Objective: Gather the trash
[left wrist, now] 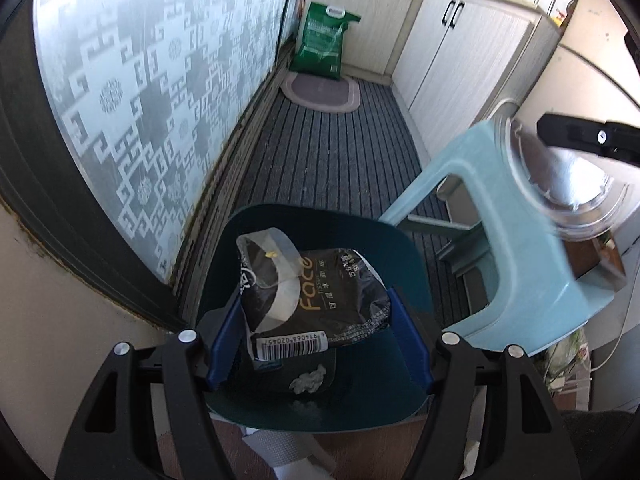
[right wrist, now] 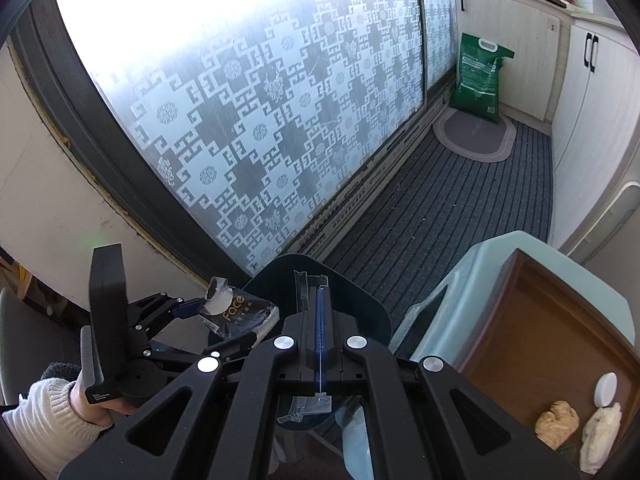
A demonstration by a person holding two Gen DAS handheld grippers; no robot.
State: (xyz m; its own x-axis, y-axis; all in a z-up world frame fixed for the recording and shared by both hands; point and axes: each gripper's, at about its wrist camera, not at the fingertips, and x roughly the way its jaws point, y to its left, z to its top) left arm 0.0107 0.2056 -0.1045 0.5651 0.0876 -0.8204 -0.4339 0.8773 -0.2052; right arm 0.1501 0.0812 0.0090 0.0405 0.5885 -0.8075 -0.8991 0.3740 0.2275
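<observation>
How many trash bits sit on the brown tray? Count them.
3, all at one end of the brown tray: white round cap, tan wad, white wad. More may lie off-frame.

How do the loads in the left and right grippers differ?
The left gripper holds a black tissue pack, soft, crumpled and printed; the right gripper holds a clear plastic lid, rigid and see-through. The left jaws stand wide around the bulky pack; the right jaws are nearly closed on the lid's thin edge. Both loads hang over the dark bin.
</observation>
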